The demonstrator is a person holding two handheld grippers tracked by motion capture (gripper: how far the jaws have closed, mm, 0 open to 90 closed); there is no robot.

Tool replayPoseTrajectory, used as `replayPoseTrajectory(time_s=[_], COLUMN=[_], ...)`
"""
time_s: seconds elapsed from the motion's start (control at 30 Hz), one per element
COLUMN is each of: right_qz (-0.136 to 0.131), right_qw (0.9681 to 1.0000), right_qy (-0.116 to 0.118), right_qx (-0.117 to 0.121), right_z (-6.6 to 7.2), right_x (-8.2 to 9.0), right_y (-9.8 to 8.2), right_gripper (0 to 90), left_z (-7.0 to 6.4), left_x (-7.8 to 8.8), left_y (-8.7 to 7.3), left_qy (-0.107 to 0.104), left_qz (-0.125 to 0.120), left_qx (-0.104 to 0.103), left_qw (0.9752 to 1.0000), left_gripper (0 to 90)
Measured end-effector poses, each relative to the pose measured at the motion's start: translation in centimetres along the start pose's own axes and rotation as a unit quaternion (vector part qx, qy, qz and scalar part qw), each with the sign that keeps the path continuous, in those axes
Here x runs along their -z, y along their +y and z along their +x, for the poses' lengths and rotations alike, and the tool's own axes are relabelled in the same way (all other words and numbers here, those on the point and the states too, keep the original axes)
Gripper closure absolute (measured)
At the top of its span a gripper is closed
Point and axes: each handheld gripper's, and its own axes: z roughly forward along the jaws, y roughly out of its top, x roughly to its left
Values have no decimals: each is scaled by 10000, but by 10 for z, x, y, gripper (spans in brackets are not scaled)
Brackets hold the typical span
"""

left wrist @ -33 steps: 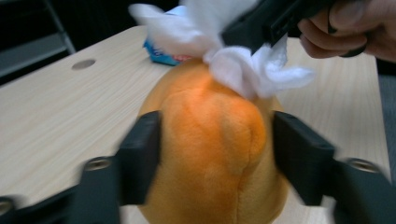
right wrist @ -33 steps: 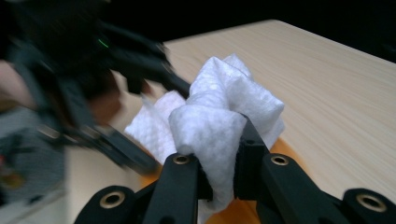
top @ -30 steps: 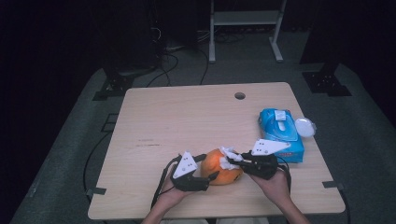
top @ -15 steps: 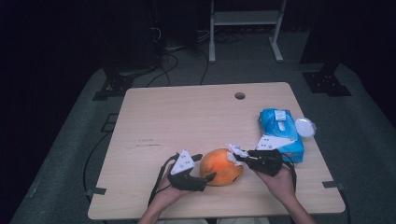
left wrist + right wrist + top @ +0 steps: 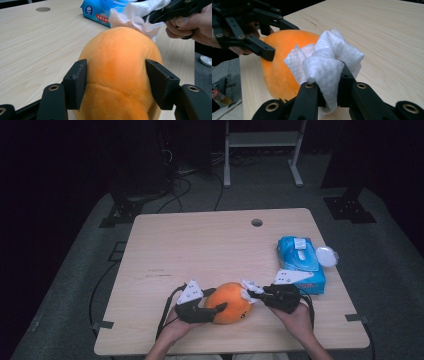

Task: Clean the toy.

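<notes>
An orange plush toy (image 5: 231,302) lies near the table's front edge. My left gripper (image 5: 218,299) reaches it from the left; its jaws have just been closing, and the pads (image 5: 76,86) press on both sides of the plush (image 5: 120,67). My right gripper (image 5: 252,296) comes in from the right, shut on a crumpled white tissue (image 5: 332,55). The tissue (image 5: 135,15) rests against the plush's top right side (image 5: 279,67). In the right gripper view, the left gripper's black fingers (image 5: 262,51) lie over the plush.
A blue pack of wipes (image 5: 300,262) lies at the table's right, just behind my right hand, with a round white lid (image 5: 326,255) beside it. The wooden table (image 5: 200,250) has a cable hole (image 5: 256,222) at the back. Cables trail off the front edge.
The right gripper with its tissue has shifted slightly on the plush's top. The left gripper stays at the plush's left side.
</notes>
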Motion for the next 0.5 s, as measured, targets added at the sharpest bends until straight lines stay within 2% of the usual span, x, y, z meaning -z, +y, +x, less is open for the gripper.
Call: replayPoseTrajectory(time_s=[0.07,0.1,0.17,0.23,0.37,0.4,0.43,0.47,0.5], right_qz=[-94,-173,-137,-125,121,157,150,141,127], right_qw=[9998,9994,9991,9994,9998,9997,9998,9998,9999], right_qy=[90,217,196,188,-176,-168,-127,-111,-108], right_qx=[126,208,357,278,34,-47,-93,-59,-22], right_z=[8,13,19,14,-5,-8,-9,-8,-6], right_x=[-1,-3,-6,-6,-3,-3,-3,-4,-5], right_y=[6,9,11,8,-5,-8,-11,-11,-9], right_gripper=[804,804,804,804,804,804,804,804,804], left_z=[1,1,2,2,3,4,5,6,8], left_x=[0,0,1,2,4,4,2,0,-2], left_y=[-1,-1,-1,-2,-1,0,1,3,3], left_qy=[11,10,-7,-29,-90,-123,-65,80,63], left_qz=[-22,-26,2,8,17,-6,15,108,142], left_qx=[29,47,25,22,71,137,261,444,554], left_qw=[10000,10000,10000,10000,9999,9998,9996,9989,9983], left_gripper=[373,373,373,372,358,327,260,151,92])
